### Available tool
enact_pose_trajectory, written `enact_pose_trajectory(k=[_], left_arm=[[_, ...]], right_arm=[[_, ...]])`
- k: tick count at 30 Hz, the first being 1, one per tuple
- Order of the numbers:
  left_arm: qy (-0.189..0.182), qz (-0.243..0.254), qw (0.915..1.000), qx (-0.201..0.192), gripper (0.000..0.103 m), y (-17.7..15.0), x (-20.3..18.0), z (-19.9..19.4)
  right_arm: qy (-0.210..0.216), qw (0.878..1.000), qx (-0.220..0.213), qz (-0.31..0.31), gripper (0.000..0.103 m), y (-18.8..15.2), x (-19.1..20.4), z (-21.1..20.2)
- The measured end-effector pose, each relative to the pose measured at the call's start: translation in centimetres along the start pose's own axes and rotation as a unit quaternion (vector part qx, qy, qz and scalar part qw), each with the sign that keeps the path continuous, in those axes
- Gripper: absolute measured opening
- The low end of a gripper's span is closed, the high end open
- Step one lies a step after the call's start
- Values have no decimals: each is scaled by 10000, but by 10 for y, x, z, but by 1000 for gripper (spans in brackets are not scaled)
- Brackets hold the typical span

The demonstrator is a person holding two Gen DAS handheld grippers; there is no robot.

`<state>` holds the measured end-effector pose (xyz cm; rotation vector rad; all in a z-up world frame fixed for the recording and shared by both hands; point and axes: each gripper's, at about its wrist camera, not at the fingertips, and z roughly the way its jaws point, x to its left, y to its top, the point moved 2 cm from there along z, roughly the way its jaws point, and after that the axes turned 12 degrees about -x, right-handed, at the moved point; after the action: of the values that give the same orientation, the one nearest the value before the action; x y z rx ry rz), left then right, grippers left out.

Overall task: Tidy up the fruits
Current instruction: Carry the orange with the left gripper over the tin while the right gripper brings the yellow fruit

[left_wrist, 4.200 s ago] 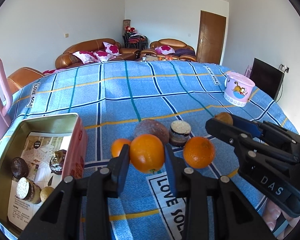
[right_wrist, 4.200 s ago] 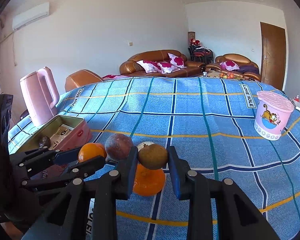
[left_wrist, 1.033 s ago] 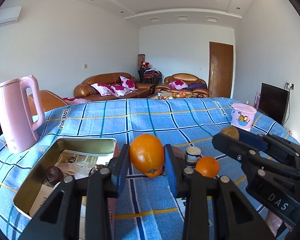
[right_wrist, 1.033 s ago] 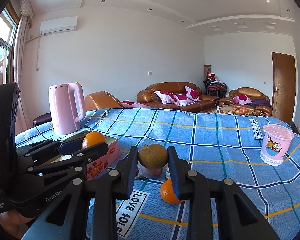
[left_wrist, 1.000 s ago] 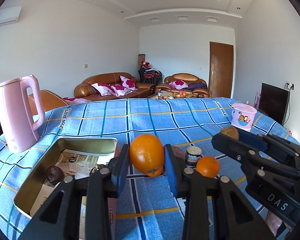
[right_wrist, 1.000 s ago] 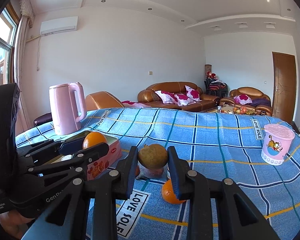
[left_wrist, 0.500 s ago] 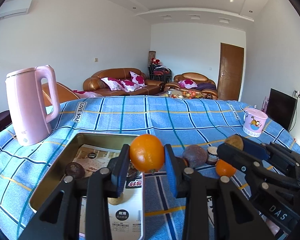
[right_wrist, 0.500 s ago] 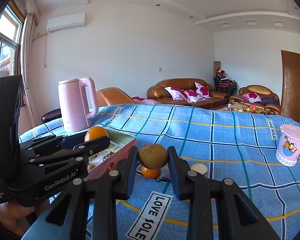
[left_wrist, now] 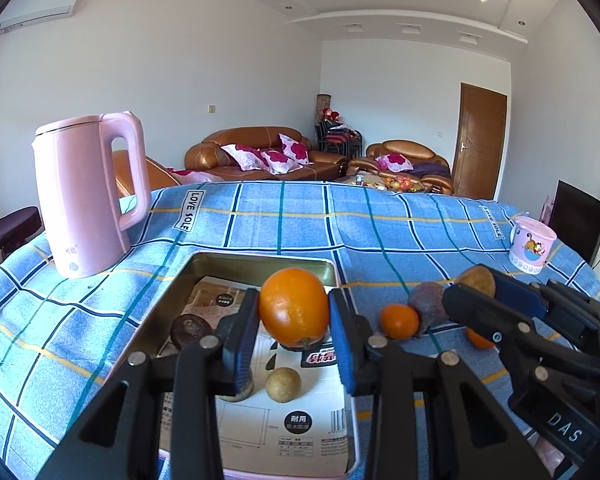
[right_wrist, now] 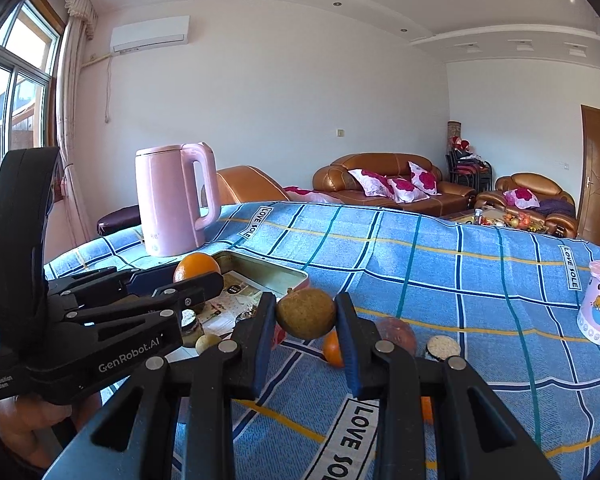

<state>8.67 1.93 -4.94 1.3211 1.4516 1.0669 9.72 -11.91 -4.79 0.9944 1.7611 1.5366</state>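
My left gripper (left_wrist: 294, 316) is shut on a large orange (left_wrist: 294, 306) and holds it above the open metal tin (left_wrist: 260, 266). The tin holds a dark round fruit (left_wrist: 190, 330), a small tan fruit (left_wrist: 283, 384) and printed paper. My right gripper (right_wrist: 306, 320) is shut on a brown-green round fruit (right_wrist: 306, 313), held above the blue checked cloth just right of the tin (right_wrist: 276, 274). On the cloth lie a small orange (left_wrist: 399, 321), a purple-brown fruit (left_wrist: 428, 304) and another orange (left_wrist: 478, 338). The left gripper with its orange (right_wrist: 196, 266) shows in the right wrist view.
A pink kettle (left_wrist: 88, 192) stands at the left behind the tin. A pink cartoon cup (left_wrist: 532, 244) stands at the far right of the table. A small round cake (right_wrist: 442, 347) lies by the purple-brown fruit (right_wrist: 396, 334). Sofas stand behind the table.
Both grippers have moved left, each with its fruit. The left one with the orange has gone from beside the loose fruits to over the tin.
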Motion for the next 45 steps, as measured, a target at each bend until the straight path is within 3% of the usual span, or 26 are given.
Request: enact_pose_trajectory(k=[45], left_arm=[[809,-85,9953,522,36,-10,75,12]], right_arm=[[522,9976,403,-195,32,-5,49,59]])
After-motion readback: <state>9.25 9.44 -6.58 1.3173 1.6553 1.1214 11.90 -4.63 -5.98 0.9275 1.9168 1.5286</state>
